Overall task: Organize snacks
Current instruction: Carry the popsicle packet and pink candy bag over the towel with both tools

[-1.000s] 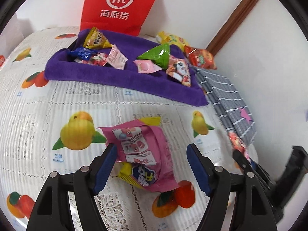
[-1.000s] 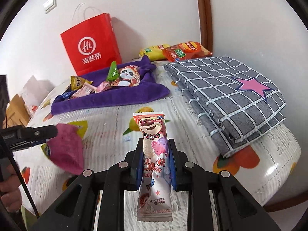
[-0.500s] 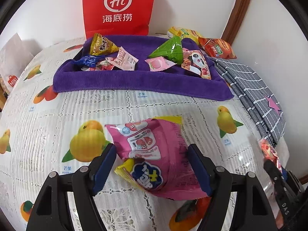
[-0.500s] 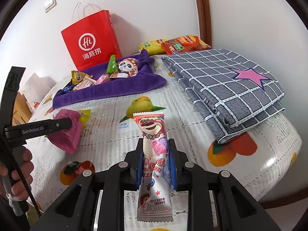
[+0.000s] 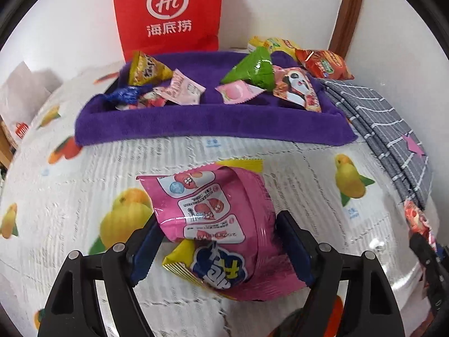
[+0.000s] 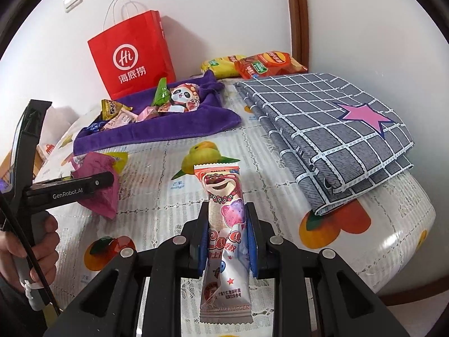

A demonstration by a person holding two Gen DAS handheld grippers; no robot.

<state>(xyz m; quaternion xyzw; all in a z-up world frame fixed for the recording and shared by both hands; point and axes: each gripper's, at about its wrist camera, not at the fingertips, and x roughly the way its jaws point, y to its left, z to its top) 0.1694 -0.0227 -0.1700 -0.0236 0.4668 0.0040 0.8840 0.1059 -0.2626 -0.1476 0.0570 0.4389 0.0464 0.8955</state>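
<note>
The left hand-held gripper stood with its jaws apart, and they had just been opening. The pink snack bag lay between its 2 blue pads on the fruit-print worktop. The bag rested on a yellow packet whose corner stuck out beneath it. Whether the pads touched the bag's sides I could not tell.

The right hand-held gripper was clenched on a bear-print snack bar, gripped about mid-length, with its top end pointing away from the camera and its lower end hanging toward it, above the worktop.

Farther back, a purple cloth tray held several small snacks, among them a green triangular packet and a panda packet. A red paper bag stood behind it against the wall, and a folded grey checked cloth lay to the right
</note>
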